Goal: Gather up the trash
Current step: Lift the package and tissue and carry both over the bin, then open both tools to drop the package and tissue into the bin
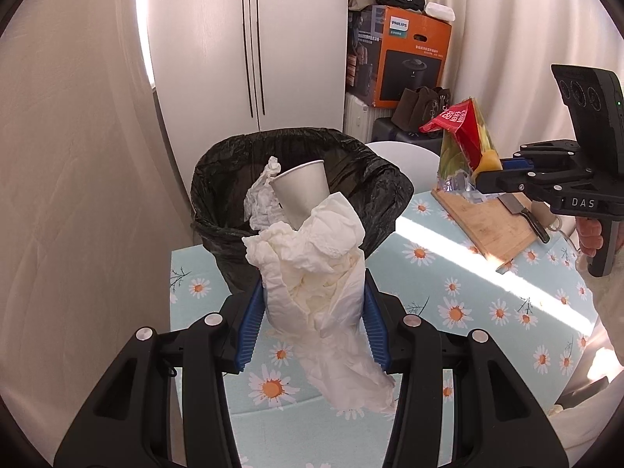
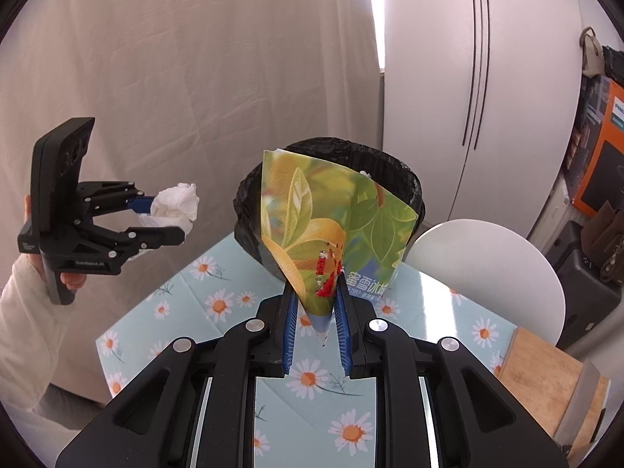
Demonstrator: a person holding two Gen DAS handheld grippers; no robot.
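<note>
Left wrist view: PHILIPS box (image 1: 405,54), DAS-marked right gripper (image 1: 483,173)

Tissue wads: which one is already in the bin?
The smaller wad, resting inside the black-lined bin beside the paper cup. The bigger wad is clamped in the left gripper, outside the bin.
</note>
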